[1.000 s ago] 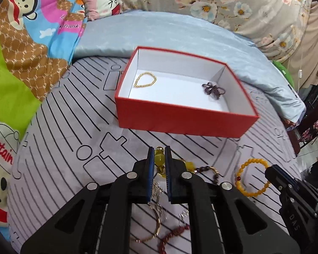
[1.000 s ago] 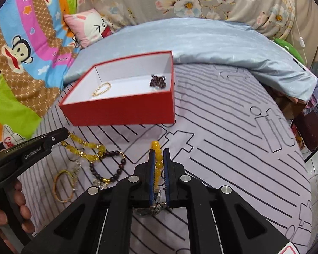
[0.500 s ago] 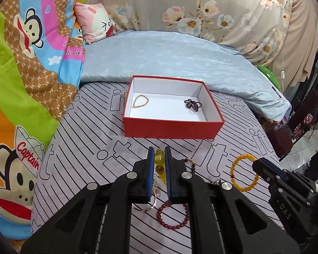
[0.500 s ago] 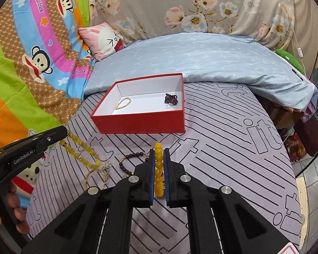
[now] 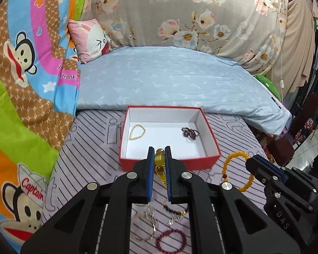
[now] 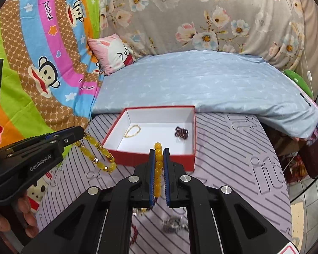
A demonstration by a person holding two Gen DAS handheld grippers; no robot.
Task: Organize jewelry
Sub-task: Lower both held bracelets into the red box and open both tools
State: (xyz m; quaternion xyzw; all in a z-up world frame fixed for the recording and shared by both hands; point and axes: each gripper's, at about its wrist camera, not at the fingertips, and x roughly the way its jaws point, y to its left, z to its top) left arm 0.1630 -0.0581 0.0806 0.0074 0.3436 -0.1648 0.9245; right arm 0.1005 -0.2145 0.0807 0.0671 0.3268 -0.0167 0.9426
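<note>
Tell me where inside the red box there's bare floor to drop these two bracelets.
In the red box, the white floor is bare down the middle, between the thin gold bracelet at left and the dark bead cluster at right, and along the whole near wall. Outside the box, the bedsheet below the left claw is crowded with loose jewelry.

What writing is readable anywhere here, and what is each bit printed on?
"GenRobot.AI": side of the black left tool.
"DAS": side of the black right tool.
"Captain": monkey's cap on the colourful cartoon blanket.
"Daul frank": pink stripe of that blanket.
"it": repeated on the grey striped bedsheet.
The blue quilt's dark tag: too small to read.
</note>
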